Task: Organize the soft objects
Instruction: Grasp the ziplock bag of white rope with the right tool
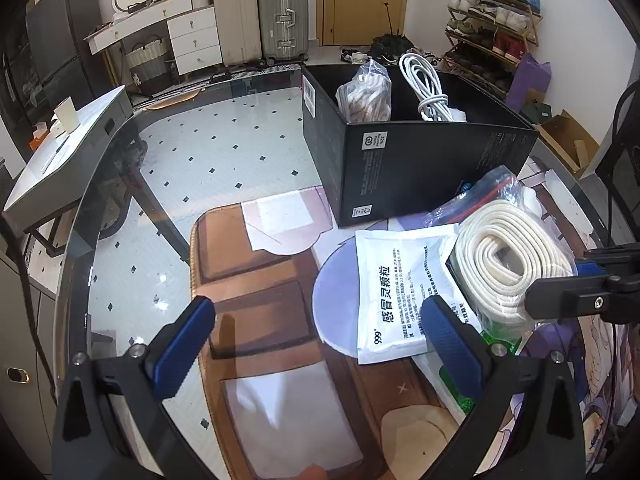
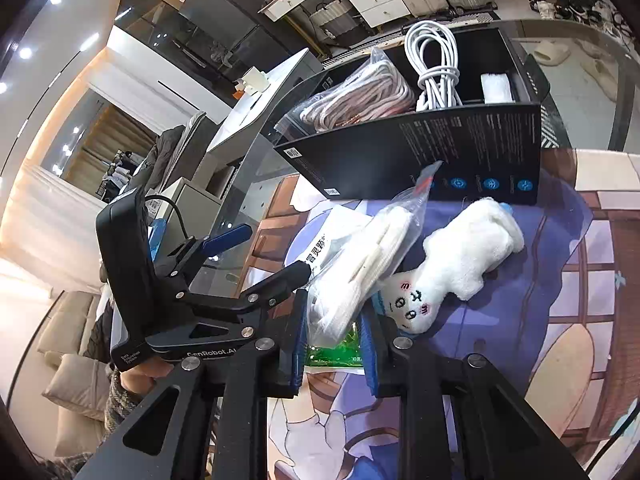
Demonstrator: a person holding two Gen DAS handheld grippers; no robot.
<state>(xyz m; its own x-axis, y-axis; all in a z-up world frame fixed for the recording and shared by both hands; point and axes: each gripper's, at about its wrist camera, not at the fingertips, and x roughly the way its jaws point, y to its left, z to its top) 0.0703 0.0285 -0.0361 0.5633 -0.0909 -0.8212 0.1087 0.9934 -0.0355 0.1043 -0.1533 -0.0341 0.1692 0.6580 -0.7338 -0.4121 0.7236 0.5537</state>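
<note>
Bagged white rope (image 2: pixel 360 264) lies on the table (image 1: pixel 168 184) before a black box (image 1: pixel 420 160), pinched between the right gripper (image 2: pixel 334 344) fingers. Left gripper (image 1: pixel 320 344) hovers open, empty, beside a white packet (image 1: pixel 396 284).

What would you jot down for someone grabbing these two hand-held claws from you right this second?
Left gripper: open, empty, over the mat.
Right gripper: shut on the bagged white rope.
Black box already holds a bagged pinkish rope and a white cable.
Still on the mat: white plush toy, medicine sachet, a green packet under the rope.
Next, probably: put the held rope in the box.
</note>
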